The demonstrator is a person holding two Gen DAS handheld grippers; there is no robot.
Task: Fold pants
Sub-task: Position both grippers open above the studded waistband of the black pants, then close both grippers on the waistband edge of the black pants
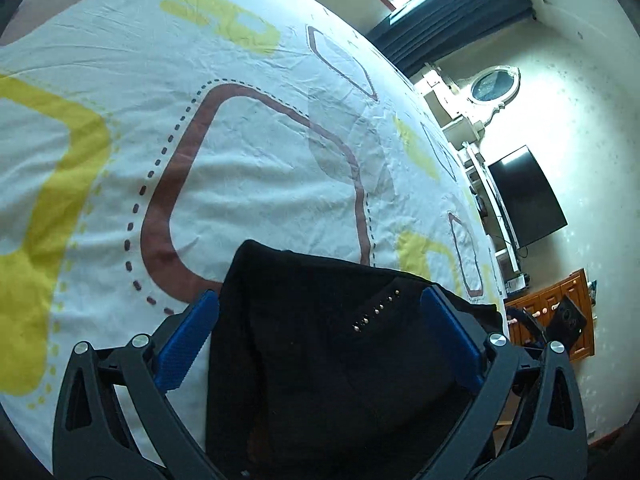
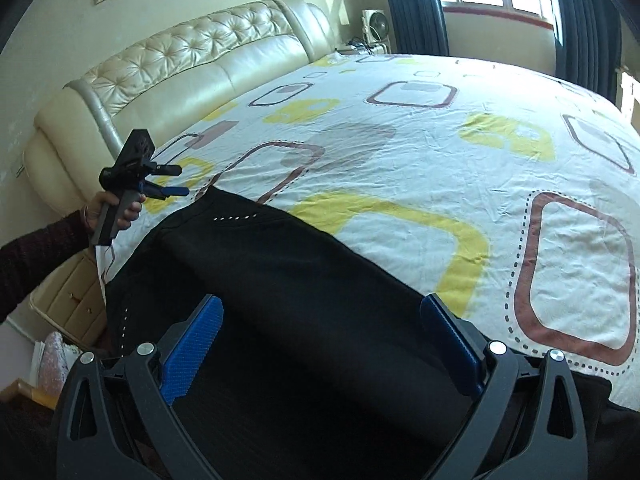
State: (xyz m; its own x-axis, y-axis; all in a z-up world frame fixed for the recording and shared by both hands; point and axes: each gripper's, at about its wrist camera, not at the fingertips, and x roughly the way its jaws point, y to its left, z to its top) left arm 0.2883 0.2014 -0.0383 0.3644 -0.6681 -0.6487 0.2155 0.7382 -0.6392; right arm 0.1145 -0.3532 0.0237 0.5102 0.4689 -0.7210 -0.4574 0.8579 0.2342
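- We see the black pants (image 2: 280,280) lying along the lower left of the patterned bed sheet (image 2: 440,152), a row of small studs (image 1: 376,312) on the cloth.
- Our left gripper (image 1: 320,312) has its blue fingers (image 1: 192,344) wide apart — the pants lie below them, not pinched.
- Our right gripper (image 2: 322,316) is spread wide too, nothing clamped.
- At left in the right wrist view, a hand (image 2: 112,212) holds the left gripper.

The black pants (image 2: 280,280) run off the bottom edge in both views, their full length unseen.
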